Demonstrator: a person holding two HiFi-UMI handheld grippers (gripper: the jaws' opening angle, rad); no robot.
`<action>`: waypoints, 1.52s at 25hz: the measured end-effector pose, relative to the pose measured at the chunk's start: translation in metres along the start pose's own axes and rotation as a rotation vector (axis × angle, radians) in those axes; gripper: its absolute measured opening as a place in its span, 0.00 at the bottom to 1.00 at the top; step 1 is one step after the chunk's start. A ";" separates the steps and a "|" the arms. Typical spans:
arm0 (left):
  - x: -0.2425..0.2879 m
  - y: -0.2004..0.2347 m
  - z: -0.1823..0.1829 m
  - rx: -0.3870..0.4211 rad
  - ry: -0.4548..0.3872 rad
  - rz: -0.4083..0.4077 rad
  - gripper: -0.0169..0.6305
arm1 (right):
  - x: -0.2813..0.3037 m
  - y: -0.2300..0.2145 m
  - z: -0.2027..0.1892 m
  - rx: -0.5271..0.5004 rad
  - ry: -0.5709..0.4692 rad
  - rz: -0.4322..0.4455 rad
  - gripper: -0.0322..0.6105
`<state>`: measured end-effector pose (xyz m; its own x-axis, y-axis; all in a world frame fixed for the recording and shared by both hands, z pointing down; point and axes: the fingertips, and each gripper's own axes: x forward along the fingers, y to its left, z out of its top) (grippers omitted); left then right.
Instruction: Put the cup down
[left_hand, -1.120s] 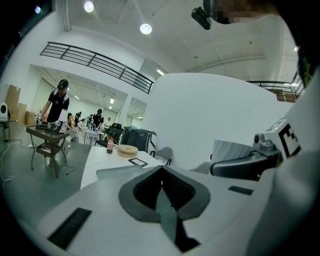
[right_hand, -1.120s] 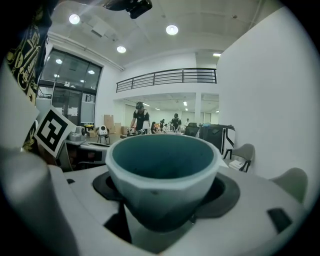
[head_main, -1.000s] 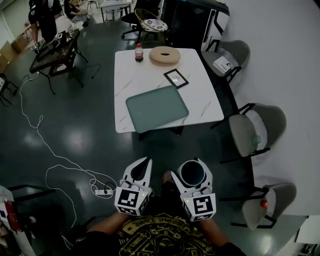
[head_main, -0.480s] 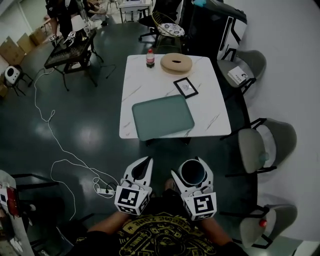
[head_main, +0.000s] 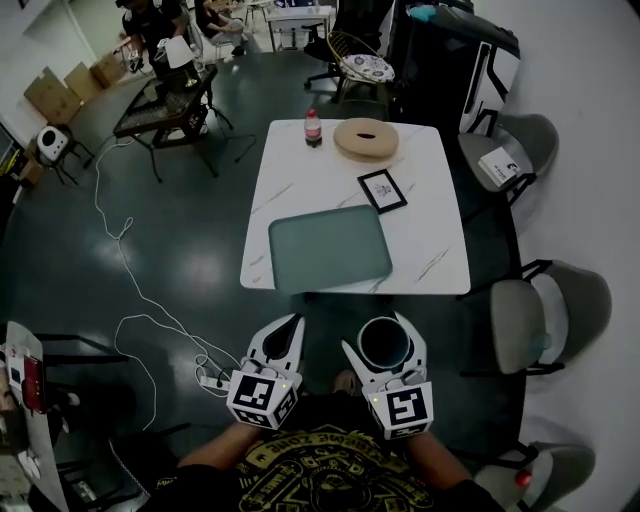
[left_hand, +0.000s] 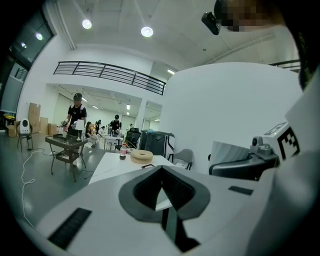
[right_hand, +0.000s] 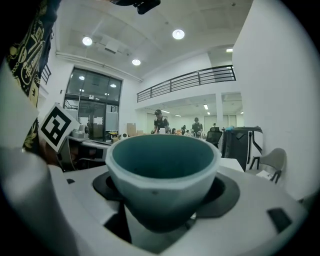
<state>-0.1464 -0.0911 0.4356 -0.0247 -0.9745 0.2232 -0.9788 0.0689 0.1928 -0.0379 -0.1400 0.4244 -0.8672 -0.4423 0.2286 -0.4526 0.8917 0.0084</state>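
A teal cup with a pale rim stands upright between the jaws of my right gripper, which is shut on it; in the right gripper view the cup fills the middle of the picture. My left gripper hangs beside it, jaws together, nothing in them; in the left gripper view its tips meet. Both grippers are over the dark floor, short of the white table. A green tray lies on the table's near half.
On the table stand a red-capped bottle, a tan ring-shaped thing and a black framed card. Grey chairs line the right side. A white cable and power strip lie on the floor at left.
The table and tray have slid right and lower in the head view as I move toward them. Both grippers keep their places in the picture, the cup still held.
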 end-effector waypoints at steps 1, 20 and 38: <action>0.002 -0.001 0.001 0.004 -0.001 0.009 0.04 | 0.002 -0.003 0.000 0.000 -0.006 0.008 0.64; 0.062 0.029 0.019 0.032 -0.024 0.052 0.04 | 0.066 -0.035 0.009 -0.022 -0.018 0.037 0.64; 0.148 0.099 0.011 0.062 0.045 0.017 0.04 | 0.184 -0.055 0.006 0.007 -0.020 0.015 0.64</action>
<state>-0.2488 -0.2306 0.4776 -0.0337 -0.9627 0.2686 -0.9891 0.0707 0.1291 -0.1734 -0.2709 0.4605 -0.8777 -0.4310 0.2094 -0.4412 0.8974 -0.0022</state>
